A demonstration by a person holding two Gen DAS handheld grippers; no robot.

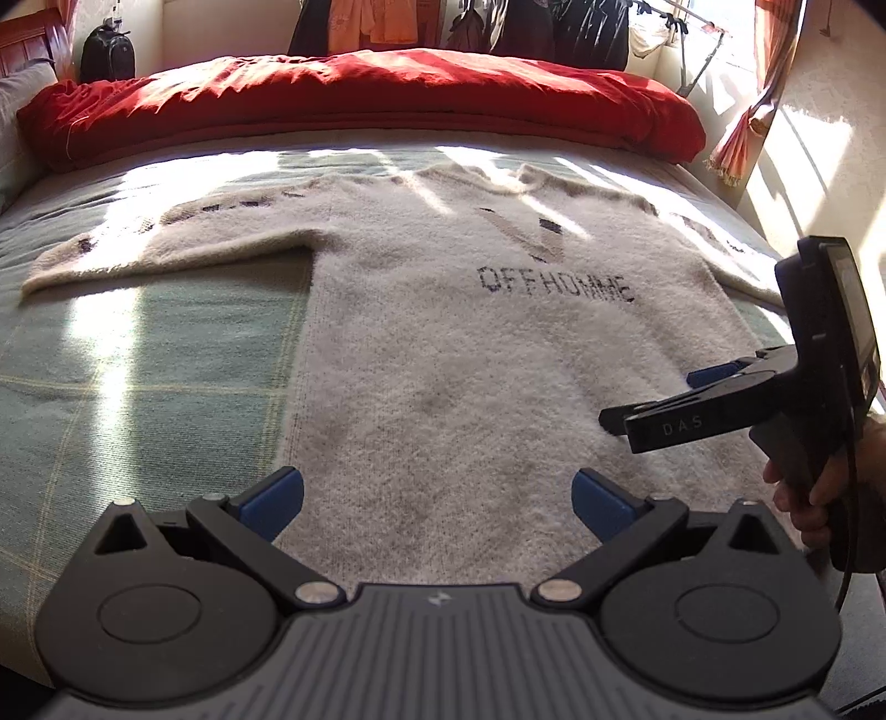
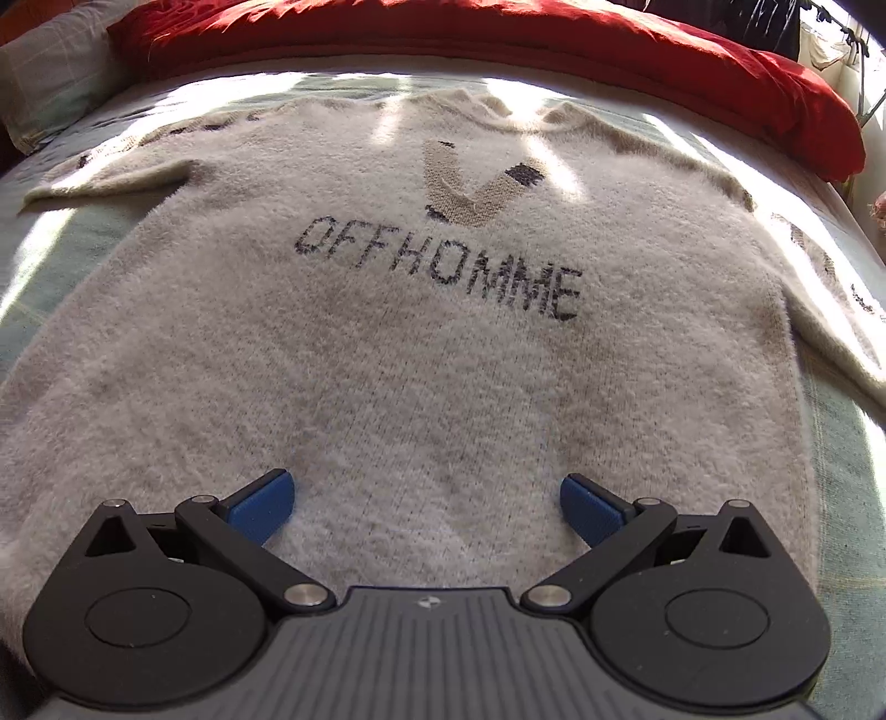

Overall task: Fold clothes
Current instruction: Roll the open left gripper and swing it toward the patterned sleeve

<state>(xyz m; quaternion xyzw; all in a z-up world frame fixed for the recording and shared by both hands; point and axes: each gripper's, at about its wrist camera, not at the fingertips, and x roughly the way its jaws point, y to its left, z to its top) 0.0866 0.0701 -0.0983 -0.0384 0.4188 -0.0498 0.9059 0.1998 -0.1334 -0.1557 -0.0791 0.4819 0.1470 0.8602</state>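
Note:
A fuzzy cream sweater [image 1: 443, 332] with "OFFHOMME" knitted on the chest lies flat and face up on the bed, both sleeves spread out; it fills the right wrist view [image 2: 387, 343]. My left gripper [image 1: 437, 498] is open and empty above the sweater's lower left part. My right gripper [image 2: 426, 504] is open and empty over the lower middle of the sweater. It also shows in the left wrist view [image 1: 659, 399], held in a hand at the sweater's right side.
The bed has a pale green checked sheet [image 1: 138, 376]. A red quilt [image 1: 360, 105] lies rolled along the far side. A pillow [image 2: 50, 72] sits at the far left. Hanging clothes [image 1: 498, 22] and a window with orange curtains [image 1: 742, 133] stand beyond.

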